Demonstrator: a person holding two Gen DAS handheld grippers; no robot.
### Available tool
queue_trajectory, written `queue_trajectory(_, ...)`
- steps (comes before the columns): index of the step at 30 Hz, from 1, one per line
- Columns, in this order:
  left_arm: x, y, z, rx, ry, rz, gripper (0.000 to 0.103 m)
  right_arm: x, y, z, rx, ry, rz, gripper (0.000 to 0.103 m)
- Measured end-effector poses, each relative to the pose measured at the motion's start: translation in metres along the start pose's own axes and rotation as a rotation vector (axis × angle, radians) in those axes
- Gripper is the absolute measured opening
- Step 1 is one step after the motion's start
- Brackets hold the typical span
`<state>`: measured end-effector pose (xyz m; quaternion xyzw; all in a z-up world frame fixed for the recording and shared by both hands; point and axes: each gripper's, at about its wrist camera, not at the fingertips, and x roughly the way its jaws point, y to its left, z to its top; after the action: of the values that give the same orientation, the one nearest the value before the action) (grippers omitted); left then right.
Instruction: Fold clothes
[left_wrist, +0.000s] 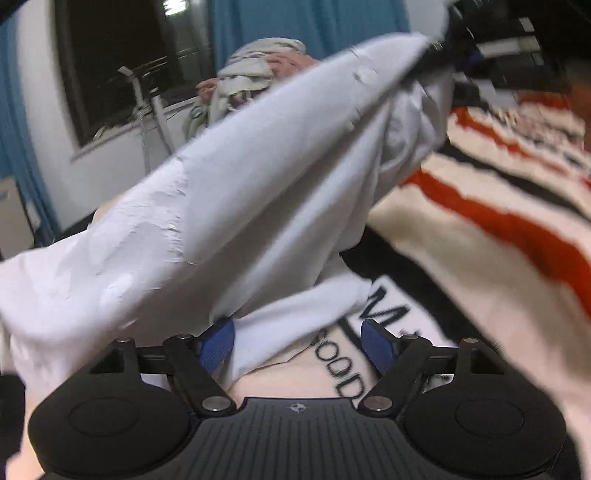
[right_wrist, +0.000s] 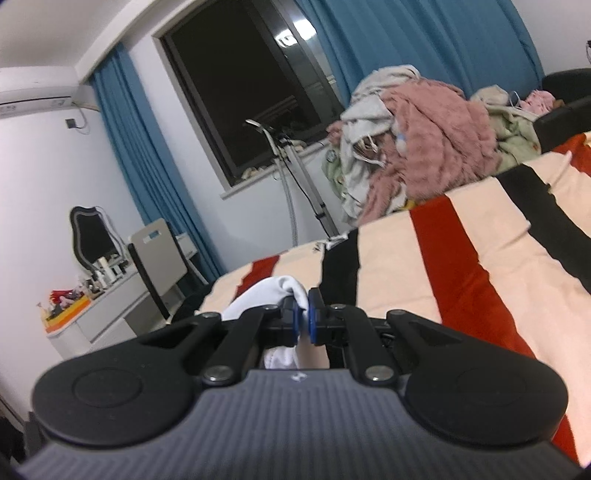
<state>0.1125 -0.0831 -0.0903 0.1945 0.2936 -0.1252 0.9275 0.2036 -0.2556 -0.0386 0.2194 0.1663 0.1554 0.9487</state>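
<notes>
A white garment (left_wrist: 258, 166) stretches slantwise across the left wrist view, from the lower left up to the top right. There my right gripper (left_wrist: 439, 44) pinches one corner of it. My left gripper (left_wrist: 297, 345) stands open just under the garment's lower fold. Its blue pads (left_wrist: 218, 347) are wide apart, and the cloth brushes the left one without being pressed. In the right wrist view my right gripper (right_wrist: 303, 319) is shut on a bunch of the white garment (right_wrist: 266, 295), which hangs down between and below the fingers over the bed.
The bed carries a cream, red and black striped blanket (right_wrist: 480, 240) with black lettering (left_wrist: 343, 376). A pile of pink and beige clothes (right_wrist: 424, 136) sits at its far end. A steamer stand (right_wrist: 291, 177), a dark window and a desk with a chair (right_wrist: 159, 251) stand beyond the bed's left edge.
</notes>
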Motion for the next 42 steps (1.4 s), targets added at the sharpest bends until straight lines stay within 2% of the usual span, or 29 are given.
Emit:
queue_trajectory(2, -0.001, -0.004, -0.004, 0.048, -0.015, 0.03, 0.078, 0.007, -0.003, -0.001, 0.009, 0.008, -0.014, 0.008)
queue_trajectory(4, -0.002, -0.003, -0.009, 0.042, -0.029, 0.048, 0.071, 0.014, -0.006, -0.002, 0.012, 0.013, -0.025, 0.008)
queue_trajectory(6, -0.002, 0.005, -0.01, 0.021, -0.032, 0.088, 0.046, 0.02, -0.007, -0.003, 0.009, 0.019, -0.037, 0.008)
queue_trajectory(7, -0.001, 0.01, -0.011, 0.009, -0.034, 0.108, 0.038, 0.022, -0.007, -0.003, 0.007, 0.024, -0.042, 0.008)
queue_trajectory(9, 0.0, 0.019, -0.011, -0.039, -0.045, 0.111, 0.013, 0.024, -0.009, -0.004, 0.003, 0.033, -0.052, 0.008)
queue_trajectory(11, -0.008, 0.033, -0.01, -0.104, -0.067, 0.09, 0.007, 0.025, -0.01, -0.005, 0.002, 0.042, -0.064, 0.008)
queue_trajectory(15, -0.073, 0.055, -0.001, -0.198, -0.183, 0.045, 0.005, 0.024, -0.013, -0.005, -0.002, 0.06, -0.079, 0.008)
queue_trajectory(18, -0.151, 0.075, -0.005, -0.218, -0.358, -0.002, 0.004, 0.015, -0.01, -0.006, -0.015, 0.088, -0.069, 0.008)
queue_trajectory(20, -0.195, 0.099, -0.012, -0.279, -0.469, -0.04, 0.004, 0.009, -0.007, -0.006, -0.027, 0.109, -0.058, 0.008)
queue_trajectory(23, -0.244, 0.144, -0.028, -0.458, -0.621, -0.095, 0.004, -0.011, 0.009, -0.003, -0.086, 0.143, 0.017, 0.008)
queue_trajectory(25, -0.256, 0.167, -0.026, -0.557, -0.66, -0.096, 0.004, -0.021, 0.021, -0.001, -0.134, 0.161, 0.095, 0.008)
queue_trajectory(28, -0.245, 0.21, -0.019, -0.688, -0.632, -0.087, 0.004, -0.02, 0.035, -0.001, -0.178, 0.186, 0.157, 0.009)
queue_trajectory(31, -0.216, 0.256, -0.007, -0.797, -0.518, -0.064, 0.004, 0.0, 0.04, -0.008, -0.176, 0.246, 0.169, 0.01)
queue_trajectory(35, -0.137, 0.285, 0.006, -0.806, -0.304, 0.061, 0.004, 0.047, 0.025, -0.026, -0.092, 0.361, 0.129, 0.01)
queue_trajectory(38, -0.078, 0.289, 0.003, -0.806, -0.202, 0.123, 0.005, 0.076, 0.01, -0.038, -0.025, 0.412, 0.08, 0.012)
queue_trajectory(39, -0.062, 0.292, 0.0, -0.807, -0.174, 0.137, 0.005, 0.085, 0.005, -0.042, -0.002, 0.421, 0.059, 0.015)
queue_trajectory(40, -0.046, 0.295, -0.002, -0.808, -0.147, 0.148, 0.005, 0.089, 0.0, -0.044, 0.018, 0.422, 0.042, 0.025)
queue_trajectory(41, -0.031, 0.299, -0.005, -0.808, -0.121, 0.16, 0.006, 0.091, -0.003, -0.045, 0.029, 0.415, 0.029, 0.043)
queue_trajectory(42, -0.015, 0.302, -0.006, -0.815, -0.101, 0.155, 0.007, 0.092, -0.006, -0.047, 0.038, 0.405, 0.018, 0.049)
